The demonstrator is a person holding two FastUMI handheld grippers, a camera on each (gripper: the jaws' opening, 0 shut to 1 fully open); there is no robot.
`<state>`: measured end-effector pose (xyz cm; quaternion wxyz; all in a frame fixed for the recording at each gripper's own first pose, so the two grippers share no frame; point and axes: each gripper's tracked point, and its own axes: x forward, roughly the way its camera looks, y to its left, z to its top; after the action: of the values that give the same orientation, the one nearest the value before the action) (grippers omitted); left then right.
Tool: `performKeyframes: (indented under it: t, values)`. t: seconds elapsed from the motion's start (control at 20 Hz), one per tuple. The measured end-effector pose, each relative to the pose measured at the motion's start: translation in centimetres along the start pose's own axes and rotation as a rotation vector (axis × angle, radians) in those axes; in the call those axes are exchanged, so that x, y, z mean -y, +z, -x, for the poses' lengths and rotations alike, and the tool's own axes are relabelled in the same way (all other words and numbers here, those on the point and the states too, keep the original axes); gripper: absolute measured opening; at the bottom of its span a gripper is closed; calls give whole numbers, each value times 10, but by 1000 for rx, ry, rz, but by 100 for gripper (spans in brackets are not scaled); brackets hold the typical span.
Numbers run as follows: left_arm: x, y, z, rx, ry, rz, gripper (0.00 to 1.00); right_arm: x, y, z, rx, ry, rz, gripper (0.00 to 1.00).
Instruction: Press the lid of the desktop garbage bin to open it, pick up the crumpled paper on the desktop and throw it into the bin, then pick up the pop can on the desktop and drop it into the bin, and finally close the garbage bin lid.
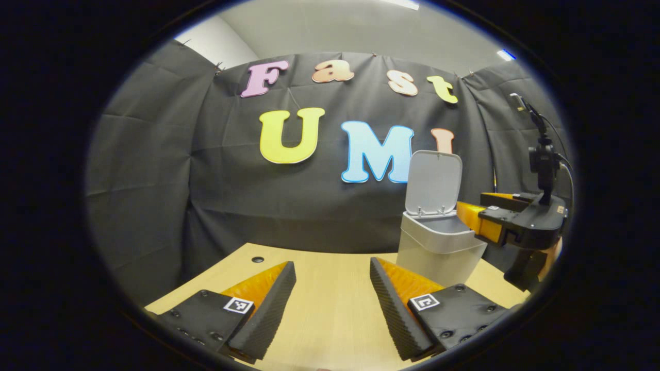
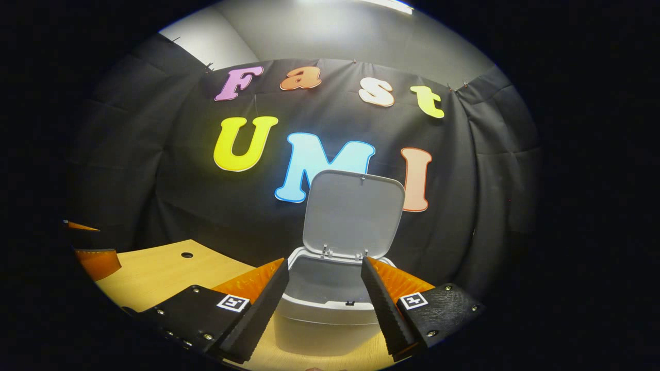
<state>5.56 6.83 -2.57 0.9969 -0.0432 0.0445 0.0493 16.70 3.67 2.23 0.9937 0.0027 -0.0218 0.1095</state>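
Note:
The grey desktop bin (image 1: pixel 438 252) stands on the wooden table at the right, its lid (image 1: pixel 433 183) swung up and upright. My left gripper (image 1: pixel 332 263) is open over bare tabletop, left of the bin, with nothing between its fingers. In the right gripper view the bin (image 2: pixel 325 319) sits directly ahead and below, its lid (image 2: pixel 353 214) raised behind the opening. My right gripper (image 2: pixel 325 263) is open just above the bin's front rim and holds nothing. From the left gripper view, the right gripper (image 1: pixel 477 206) hangs at the bin's right side.
The light wooden table (image 1: pixel 330 309) has a small dark hole (image 1: pixel 257 259) near its back left edge. Black cloth walls close the booth behind and to the sides. The left gripper's fingers (image 2: pixel 95 260) show at the far left of the right gripper view.

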Motion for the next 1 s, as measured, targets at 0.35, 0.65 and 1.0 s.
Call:
performKeyframes:
  t: [0.35,0.65,1.0]
  values:
    - [-5,11,-8,18,-38,-15,97,19,41,-21,35,-55,22,90]
    - [-1,22,-26,33,-126,-51,96,40,82,-50,52,-126,36,90]
    - [4,30,-36,57,-168,-44,96,51,123,-95,88,-141,58,90]
